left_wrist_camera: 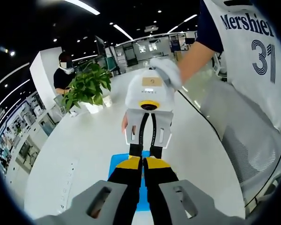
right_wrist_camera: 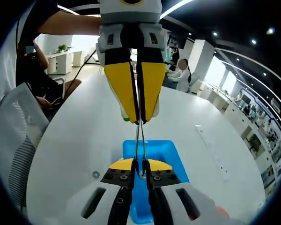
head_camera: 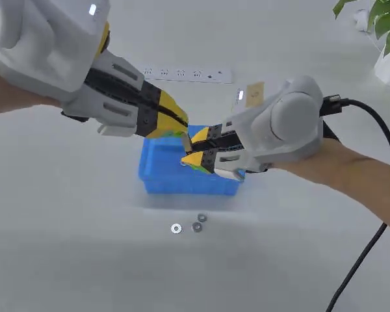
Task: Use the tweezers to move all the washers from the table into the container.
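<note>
The right gripper has its jaws squeezed tight on the thin metal tweezers. The left gripper comes in from 12 o'clock in the right gripper view. Its yellow jaws are pressed together on the far end of the same tweezers. So the tweezers run in a straight line from one gripper to the other.

Under the tweezers sits the blue container. One washer lies on the white counter, at 9 o'clock from the right gripper's jaws.

In the head view the two grippers meet nose to nose over the container. The left gripper reaches in from 10 o'clock. The right gripper reaches in from 3 o'clock.

Three washers lie close together on the counter, near the container at its 6 o'clock side. They are outside the container.

A white power strip lies flat at 12 o'clock from the container, well apart from it. A green plant is at 2 o'clock, at the far edge. A black cable runs from the right gripper down toward 5 o'clock.
</note>
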Tool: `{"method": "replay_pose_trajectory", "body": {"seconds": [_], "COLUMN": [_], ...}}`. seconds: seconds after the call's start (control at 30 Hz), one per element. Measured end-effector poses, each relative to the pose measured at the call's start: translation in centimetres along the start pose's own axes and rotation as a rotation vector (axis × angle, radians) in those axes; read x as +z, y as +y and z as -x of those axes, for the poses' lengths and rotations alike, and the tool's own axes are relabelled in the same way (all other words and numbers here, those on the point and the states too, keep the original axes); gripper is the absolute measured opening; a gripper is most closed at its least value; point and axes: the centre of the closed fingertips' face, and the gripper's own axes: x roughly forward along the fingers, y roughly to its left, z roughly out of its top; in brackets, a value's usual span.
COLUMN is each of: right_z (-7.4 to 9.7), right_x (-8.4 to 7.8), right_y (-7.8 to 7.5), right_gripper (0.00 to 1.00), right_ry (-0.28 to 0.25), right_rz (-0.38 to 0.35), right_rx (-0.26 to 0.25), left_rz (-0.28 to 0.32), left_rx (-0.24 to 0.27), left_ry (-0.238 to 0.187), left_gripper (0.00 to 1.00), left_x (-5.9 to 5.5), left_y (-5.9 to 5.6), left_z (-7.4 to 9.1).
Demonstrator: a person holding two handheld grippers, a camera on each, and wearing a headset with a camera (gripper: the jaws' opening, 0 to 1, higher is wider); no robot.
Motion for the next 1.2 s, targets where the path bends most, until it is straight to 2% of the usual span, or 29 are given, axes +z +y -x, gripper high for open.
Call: {"method": "replay_pose_trajectory", "body": {"seconds": [0.17, 0.2, 0.27, 0.5, 0.53, 0.6, 0.9, 1.2], "right_z": [-0.9, -1.0, -1.5, -2.9, -3.2, -3.4, -3.5, -3.6], "right_x": [-1.0, -1.2, -1.6, -3.7, -4.1, -4.6, -5.8, -5.6], "right_y": [-0.7, -0.8, -1.1, -1.8, -1.8, -1.7, -1.6, -1.8], "right_gripper": [0.11, 0.11, 0.11, 0.11, 0.11, 0.11, 0.11, 0.12], "right_ry": [-0.003, -0.005, -0.003, 0.019, 0.026, 0.038, 0.054, 0.047], "right_rz": [-0.036, -0.042, -0.047, -0.091, -0.094, -0.107, -0.155, -0.17], "right_rx": [0.012, 0.011, 0.014, 0.023, 0.026, 0.032, 0.036, 0.019], "left_rz": [0.014, 0.015, 0.02, 0.037, 0.036, 0.046, 0.072, 0.065], "left_rx": [-0.01, -0.012, -0.017, -0.048, -0.054, -0.066, -0.08, -0.075], "left_ry": [0.005, 0.008, 0.013, 0.032, 0.044, 0.05, 0.046, 0.043], "left_gripper": [0.05, 0.05, 0.05, 0.05, 0.05, 0.05, 0.05, 0.05], "left_x": [-0.9, -1.7, -2.1, -3.9, -4.9, -5.6, -6.0, -5.5], "left_y": [0.6, 1.2, 1.6, 2.3, 2.8, 3.1, 3.1, 3.1], "left_z": [-0.7, -1.2, -1.5, -2.9, -3.3, -3.8, -4.9, -5.1]}}
